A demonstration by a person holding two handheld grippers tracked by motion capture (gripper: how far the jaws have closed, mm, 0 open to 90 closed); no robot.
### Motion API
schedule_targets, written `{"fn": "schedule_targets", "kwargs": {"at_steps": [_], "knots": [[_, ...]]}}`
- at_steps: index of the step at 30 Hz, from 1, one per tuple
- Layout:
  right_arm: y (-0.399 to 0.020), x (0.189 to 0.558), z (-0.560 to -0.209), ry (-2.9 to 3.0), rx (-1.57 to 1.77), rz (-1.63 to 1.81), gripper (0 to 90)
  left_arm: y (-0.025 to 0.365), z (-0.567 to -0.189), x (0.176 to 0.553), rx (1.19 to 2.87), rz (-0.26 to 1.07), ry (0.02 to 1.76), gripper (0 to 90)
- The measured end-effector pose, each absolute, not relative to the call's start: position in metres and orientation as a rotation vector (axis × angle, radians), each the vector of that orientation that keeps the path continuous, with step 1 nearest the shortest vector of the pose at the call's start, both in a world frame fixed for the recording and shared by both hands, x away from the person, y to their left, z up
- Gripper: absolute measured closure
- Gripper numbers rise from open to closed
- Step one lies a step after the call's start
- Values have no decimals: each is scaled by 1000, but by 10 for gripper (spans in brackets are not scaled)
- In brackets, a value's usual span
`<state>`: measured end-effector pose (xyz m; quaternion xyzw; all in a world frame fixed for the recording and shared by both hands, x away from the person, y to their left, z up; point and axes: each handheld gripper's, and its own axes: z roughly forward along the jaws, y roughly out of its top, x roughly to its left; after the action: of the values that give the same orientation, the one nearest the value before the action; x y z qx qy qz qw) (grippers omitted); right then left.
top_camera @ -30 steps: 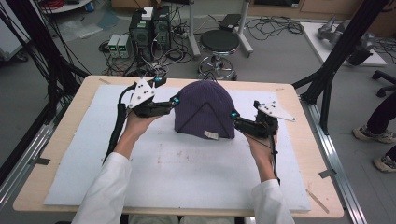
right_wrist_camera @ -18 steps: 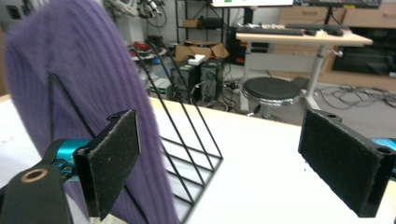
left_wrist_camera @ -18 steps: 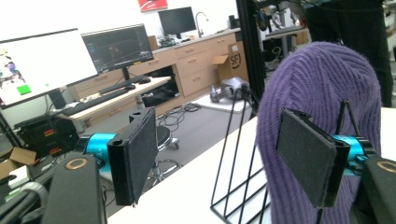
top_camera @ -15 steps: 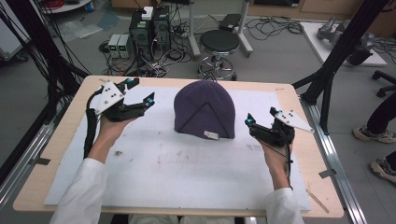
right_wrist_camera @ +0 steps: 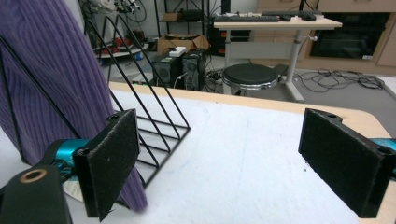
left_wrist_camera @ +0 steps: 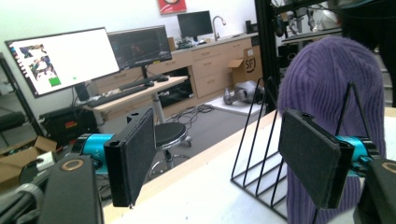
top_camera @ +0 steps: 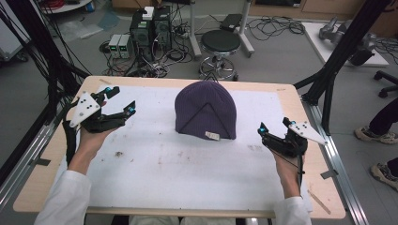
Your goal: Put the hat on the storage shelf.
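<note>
A purple knit beanie (top_camera: pixel 204 108) with a small white label (top_camera: pixel 212 136) is draped over a black wire rack (left_wrist_camera: pixel 261 154) at the middle back of the white mat (top_camera: pixel 187 173). My left gripper (top_camera: pixel 123 99) is held well to the beanie's left, open, with nothing between its pads. In the left gripper view the beanie (left_wrist_camera: pixel 322 84) stands behind the right pad (left_wrist_camera: pixel 313 158). My right gripper (top_camera: pixel 273 125) is off to the beanie's right, open and empty. The right gripper view has the beanie (right_wrist_camera: pixel 42 70) and rack (right_wrist_camera: pixel 154 116) at its left.
The mat covers most of the wooden table (top_camera: pixel 300 101). Black frame posts (top_camera: pixel 338 56) rise at both table sides. On the floor behind it are a round stool (top_camera: pixel 220 42), computer boxes (top_camera: pixel 150 23) and cables. A person's feet (top_camera: pixel 371 133) are at the right.
Both grippers have drawn away from the beanie's sides, the left one to the left, the right one to the right and nearer. The beanie stays on the rack.
</note>
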<state>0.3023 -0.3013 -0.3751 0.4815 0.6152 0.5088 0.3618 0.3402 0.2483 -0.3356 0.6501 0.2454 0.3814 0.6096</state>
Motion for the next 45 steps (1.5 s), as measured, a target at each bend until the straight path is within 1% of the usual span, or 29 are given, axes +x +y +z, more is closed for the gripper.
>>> {"fn": "schedule_targets", "kwargs": {"at_steps": [10,21,35,45], "knots": [[-314,296,-391,1589,1263,1256,119,281,-369,325,1493,877,644,259],[-312,286,-409,1589,1256,1212,113,305,-399,305,1473,881,716,237],[-305,278,-412,1612,1303,1180,113,317,-424,276,1453,895,774,236],[-305,274,-410,1587,1326,1185,114,323,-430,272,1433,901,801,238]]}}
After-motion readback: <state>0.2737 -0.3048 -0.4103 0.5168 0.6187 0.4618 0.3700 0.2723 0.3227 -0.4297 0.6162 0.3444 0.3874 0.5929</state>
